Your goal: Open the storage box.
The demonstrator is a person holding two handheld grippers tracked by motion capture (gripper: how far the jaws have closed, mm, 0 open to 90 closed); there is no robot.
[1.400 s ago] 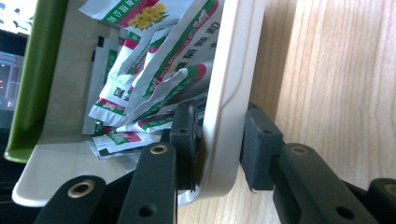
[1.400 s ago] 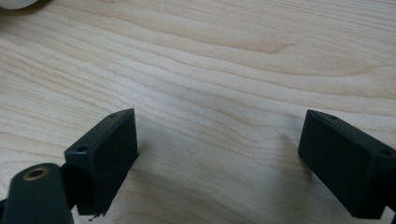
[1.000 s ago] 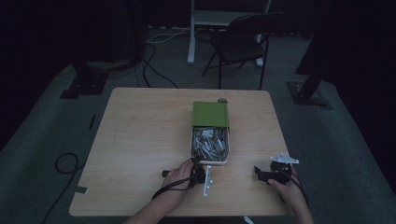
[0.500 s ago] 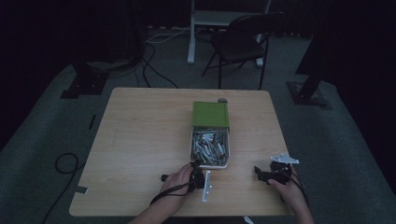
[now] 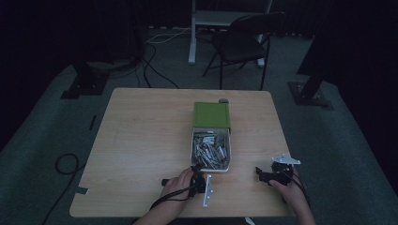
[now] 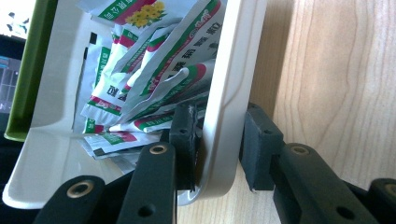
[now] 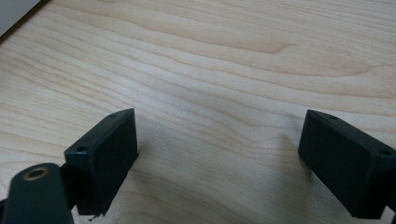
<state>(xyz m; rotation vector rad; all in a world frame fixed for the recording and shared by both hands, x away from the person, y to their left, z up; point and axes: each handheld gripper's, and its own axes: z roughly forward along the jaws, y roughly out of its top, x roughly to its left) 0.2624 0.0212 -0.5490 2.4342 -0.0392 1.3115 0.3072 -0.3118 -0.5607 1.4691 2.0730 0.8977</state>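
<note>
A white tray point(image 5: 228, 154) of foil packets point(image 6: 154, 70) is sliding out of its green sleeve point(image 5: 211, 115), lying mid-table.

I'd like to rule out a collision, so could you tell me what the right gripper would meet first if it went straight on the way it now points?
Probably nothing soon: the right gripper stands open over bare table; depth is unclear.

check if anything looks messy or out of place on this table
Mostly tidy. The white tray is slid out of its green sleeve, and its sachets lie jumbled, not stacked. The left gripper clamps the tray's wall; the right gripper is open over bare table.
</note>
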